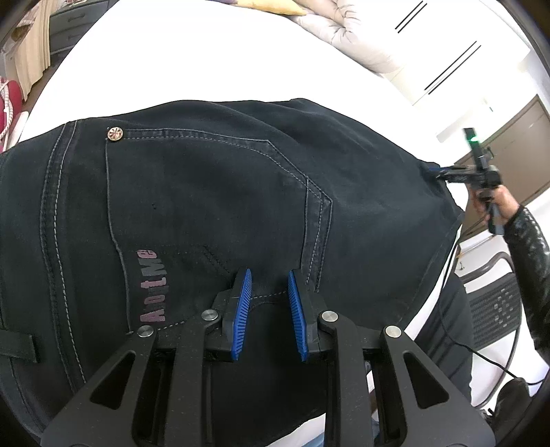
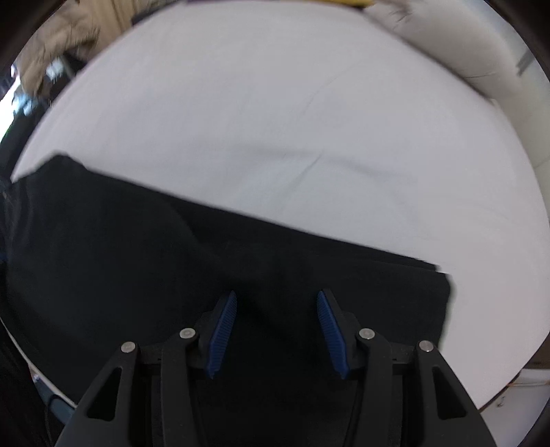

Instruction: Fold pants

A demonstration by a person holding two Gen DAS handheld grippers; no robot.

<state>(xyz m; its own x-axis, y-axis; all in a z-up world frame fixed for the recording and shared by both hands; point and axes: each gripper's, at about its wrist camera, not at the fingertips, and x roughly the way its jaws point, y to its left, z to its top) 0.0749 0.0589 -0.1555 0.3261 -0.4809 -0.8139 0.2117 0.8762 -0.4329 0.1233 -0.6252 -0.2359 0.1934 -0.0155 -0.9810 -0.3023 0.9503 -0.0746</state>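
Dark navy pants (image 1: 213, 206) lie on a white bed (image 1: 192, 58), back pocket with pink lettering facing up. My left gripper (image 1: 270, 275) is open, its blue pads on the fabric at the waistband near the pocket, not closed on it. In the left wrist view my right gripper (image 1: 438, 172) is at the far right edge of the pants; its jaws are too small to read there. In the right wrist view the right gripper (image 2: 276, 295) is open over the dark pants (image 2: 137, 261) near the leg end, with nothing between its pads.
A pale duvet (image 1: 347, 31) and a yellow pillow (image 1: 271, 7) lie at the head of the bed. A grey dresser (image 1: 68, 24) stands far left. A black chair (image 1: 495, 302) and cable are at the right, beside the bed edge.
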